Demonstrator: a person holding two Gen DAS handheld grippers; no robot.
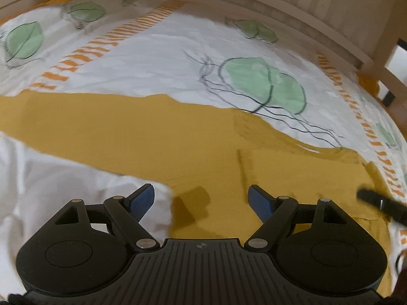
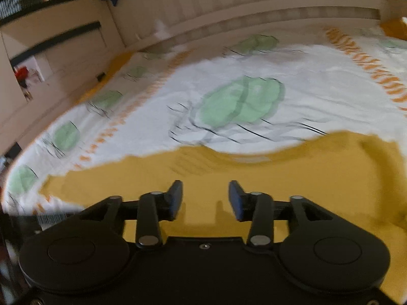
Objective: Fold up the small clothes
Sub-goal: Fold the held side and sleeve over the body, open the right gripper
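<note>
We see a mustard-yellow garment [image 1: 198, 137] spread flat on the bed, over a white bedspread [image 1: 157, 50] printed with green leaves and orange dashed stripes. It lies toward the near edge of the bed, well apart from the pale wooden bed frame [image 1: 305, 12] along the far edge. Our left gripper [image 1: 201, 198] hangs above the garment with its jaws spread wide and nothing between the blue pads [image 1: 142, 199]. At the right edge of that view a dark, blurred part [image 1: 379, 203] reaches in over the cloth; we cannot tell what it is. Our right gripper [image 2: 205, 198] hovers over the yellow fabric too, its jaws partly apart and empty. The right wrist view is blurred.
</note>
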